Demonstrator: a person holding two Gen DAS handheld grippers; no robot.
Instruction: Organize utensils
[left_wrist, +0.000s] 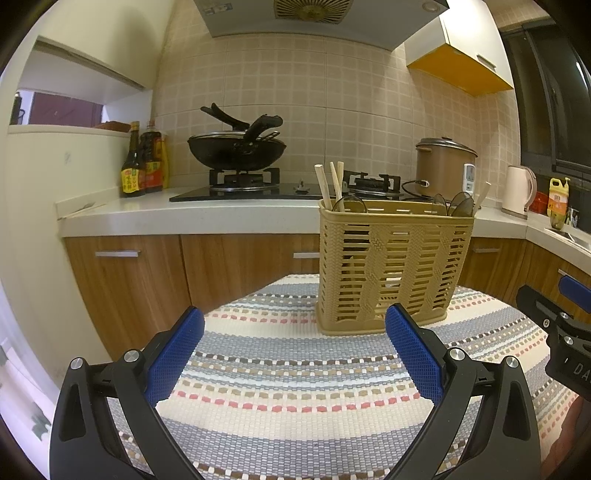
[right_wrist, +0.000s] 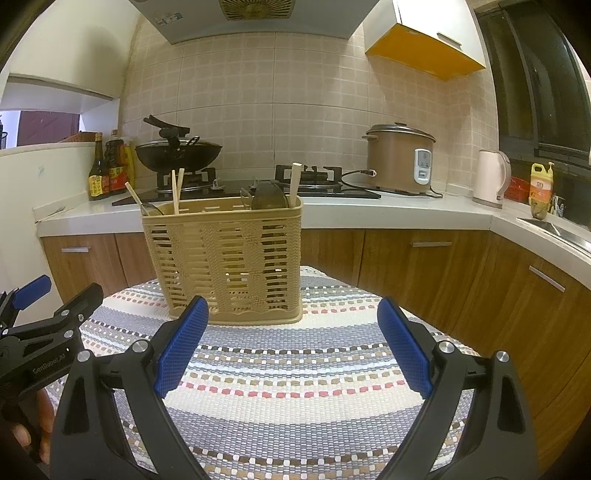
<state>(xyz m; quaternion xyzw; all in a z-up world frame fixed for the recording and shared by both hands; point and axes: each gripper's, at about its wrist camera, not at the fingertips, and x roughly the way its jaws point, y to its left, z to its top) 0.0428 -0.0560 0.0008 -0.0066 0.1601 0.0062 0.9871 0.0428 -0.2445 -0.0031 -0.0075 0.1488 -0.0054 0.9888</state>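
Left hand-held gripper (left_wrist: 294, 354): your blue pads are spread wide apart, holding nothing, hovering above the woven striped mat (left_wrist: 295, 398).
Right hand-held gripper (right_wrist: 292, 345): yours is likewise spread apart and empty, beside the left one.
Utensil basket (right_wrist: 229, 258): tan slatted plastic, upright on the mat at the far part of the tabletop, just beyond both grippers.
Utensils: wooden chopsticks (right_wrist: 176, 192) and dark spoons (right_wrist: 269, 195) stand inside the basket, tops above its rim.

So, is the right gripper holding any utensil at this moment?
No, the right gripper has its jaws wide apart over the striped mat, with nothing between them, and the utensils stand in the basket.
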